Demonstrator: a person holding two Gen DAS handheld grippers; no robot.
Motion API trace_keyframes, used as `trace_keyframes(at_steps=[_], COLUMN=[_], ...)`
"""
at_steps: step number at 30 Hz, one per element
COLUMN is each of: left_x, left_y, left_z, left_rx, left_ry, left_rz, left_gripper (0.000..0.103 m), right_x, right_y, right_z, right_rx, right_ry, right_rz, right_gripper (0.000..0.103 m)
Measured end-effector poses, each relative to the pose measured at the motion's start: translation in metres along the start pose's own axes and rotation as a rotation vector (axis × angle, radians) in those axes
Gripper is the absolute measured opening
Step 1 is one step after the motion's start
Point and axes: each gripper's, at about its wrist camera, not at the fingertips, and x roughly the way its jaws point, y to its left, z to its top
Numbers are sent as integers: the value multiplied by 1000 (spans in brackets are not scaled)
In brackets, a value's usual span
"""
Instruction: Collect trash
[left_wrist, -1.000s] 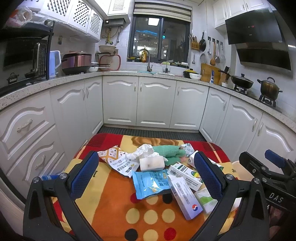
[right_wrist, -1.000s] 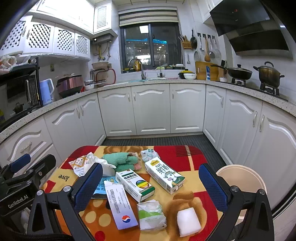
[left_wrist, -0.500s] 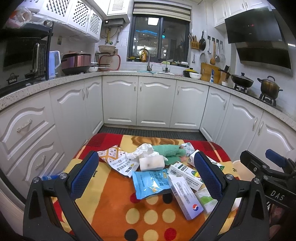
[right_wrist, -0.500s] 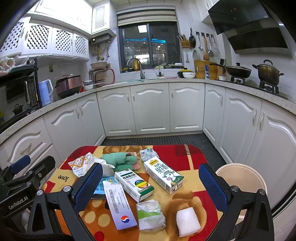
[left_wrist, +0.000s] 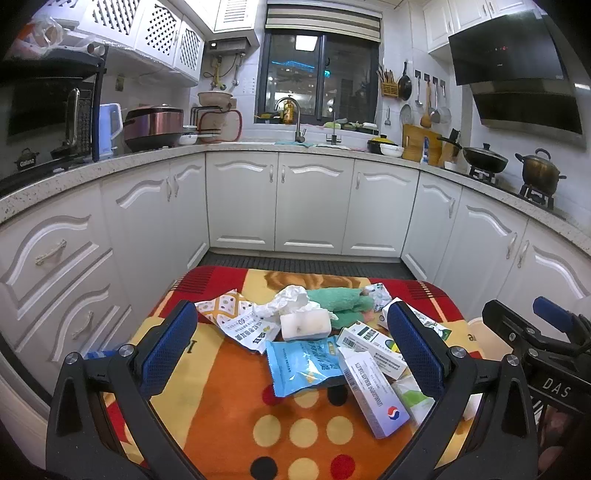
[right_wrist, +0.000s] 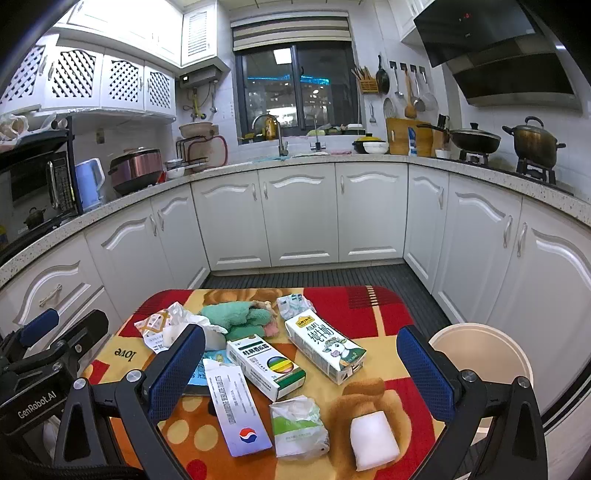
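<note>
Trash lies on a small table with a colourful cloth (left_wrist: 229, 398). In the left wrist view I see a blue wrapper (left_wrist: 304, 363), a white foam block (left_wrist: 304, 325), a long white box (left_wrist: 373, 397), crumpled paper (left_wrist: 288, 299) and a green cloth (left_wrist: 338, 301). In the right wrist view I see a milk carton (right_wrist: 325, 347), a green-and-white box (right_wrist: 266, 365), a tissue pack (right_wrist: 297, 428) and a white foam block (right_wrist: 373, 441). My left gripper (left_wrist: 291, 350) is open above the table's near edge. My right gripper (right_wrist: 301, 373) is open, also above the near edge. Both are empty.
A cream round bin (right_wrist: 480, 354) stands on the floor right of the table. White kitchen cabinets (left_wrist: 314, 206) ring the room on three sides. A dark mat (right_wrist: 332, 275) covers the floor beyond the table. The other gripper shows at each view's edge (left_wrist: 535, 332) (right_wrist: 44, 354).
Both grippers have barely moved; the views shift very slightly. Nothing was taken hold of or let go.
</note>
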Motion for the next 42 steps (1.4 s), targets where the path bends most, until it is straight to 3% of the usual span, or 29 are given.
trace_keyframes(at_steps=[42], left_x=[11], left_y=[2], left_z=[-15], left_rx=[-1], left_ry=[27], left_rz=[15], left_gripper=[102], right_x=[6], right_y=[-3], right_z=[-6], right_rx=[14], right_ry=[29], right_rz=[-6], right_gripper=[103])
